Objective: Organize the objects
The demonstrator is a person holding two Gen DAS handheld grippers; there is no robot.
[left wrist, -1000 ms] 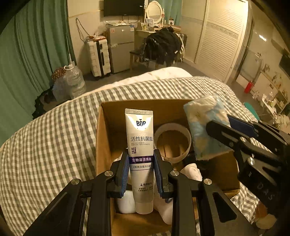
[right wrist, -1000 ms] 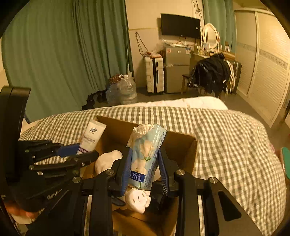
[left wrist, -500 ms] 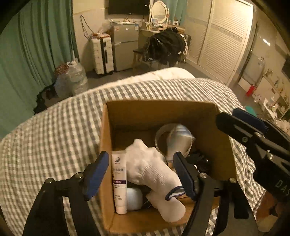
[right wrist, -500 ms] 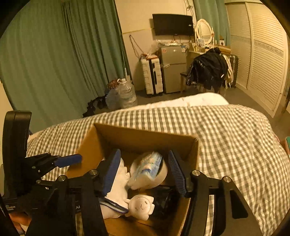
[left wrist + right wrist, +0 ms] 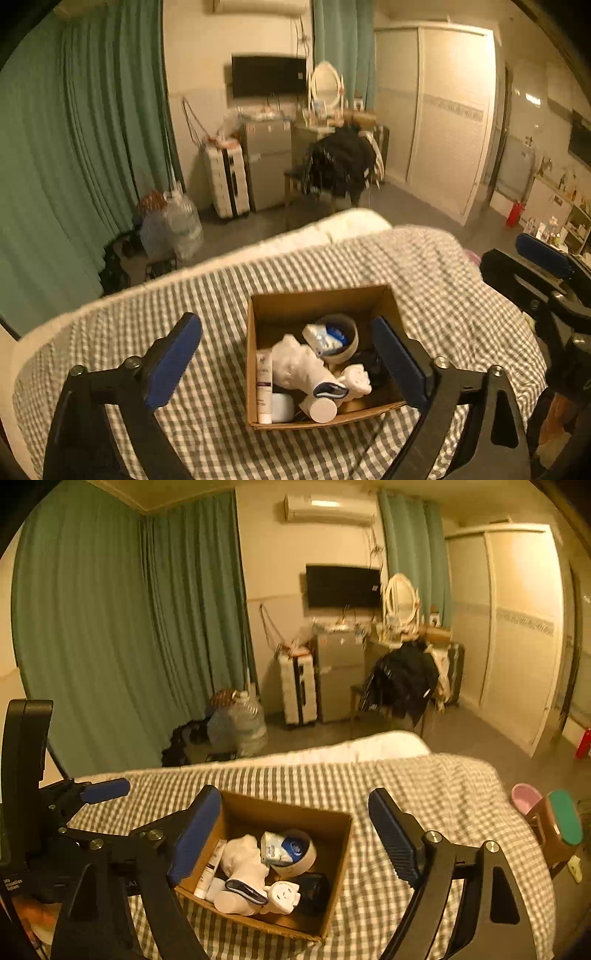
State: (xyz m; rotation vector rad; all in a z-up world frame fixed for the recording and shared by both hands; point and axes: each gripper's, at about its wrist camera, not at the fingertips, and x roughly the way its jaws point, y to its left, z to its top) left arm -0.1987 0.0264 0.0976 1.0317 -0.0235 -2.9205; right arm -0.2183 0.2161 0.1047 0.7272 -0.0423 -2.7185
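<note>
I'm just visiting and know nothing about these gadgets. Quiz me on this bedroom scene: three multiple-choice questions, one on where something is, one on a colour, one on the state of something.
1. Where does the toothpaste tube lie?
A. On the floor
B. In the cardboard box, along its left wall
C. On the chair

2. What colour are the pads on the gripper fingers?
A. Blue
B. Red
C. White

3. How are the left gripper and right gripper?
A. Both shut on items
B. Only the left is open
C. Both open and empty

Answers:
1 B: the tube rests inside the box against the left side, next to the white sock.
2 A: each finger carries a blue pad.
3 C: both pairs of fingers are spread wide above the box with nothing between them.
</note>
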